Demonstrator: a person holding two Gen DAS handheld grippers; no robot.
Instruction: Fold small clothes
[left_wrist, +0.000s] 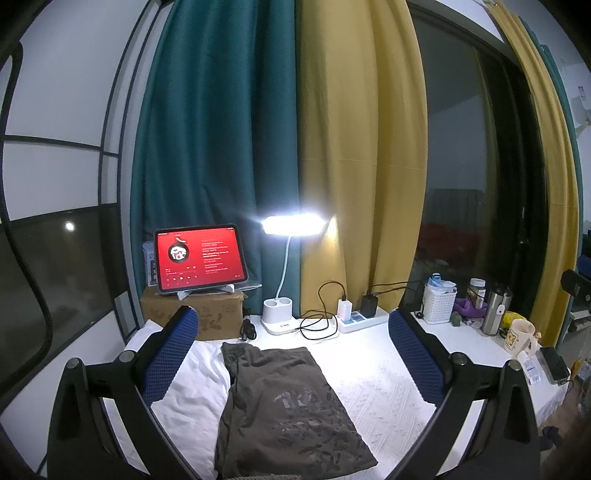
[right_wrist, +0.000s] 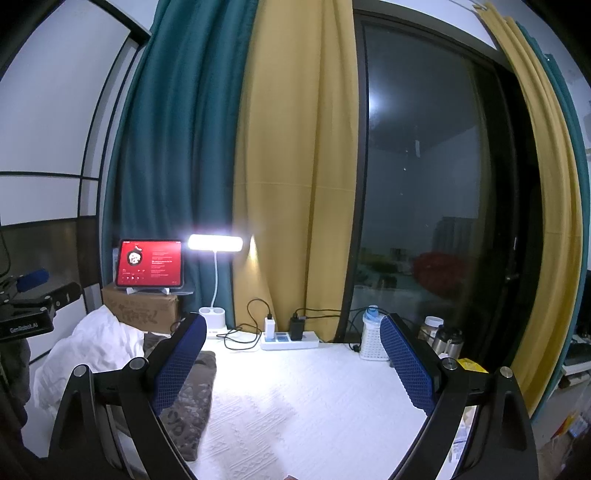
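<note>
Left hand-held gripper (left_wrist: 291, 354) hovers wide open, empty, over the brown garment (left_wrist: 284, 410), long axis toward the table's far edge; right hand-held gripper (right_wrist: 291, 362), also open, sits farther.

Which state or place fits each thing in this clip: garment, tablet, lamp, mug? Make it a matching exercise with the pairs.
Things:
1. garment
2. tablet
3. lamp
4. mug

States or places:
A. lit, by the curtains
B. propped on a cardboard box, red screen
C. folded, flat on the white cover
D. at the right edge, past the steel flask

Pairs: 1-C, 2-B, 3-A, 4-D
</note>
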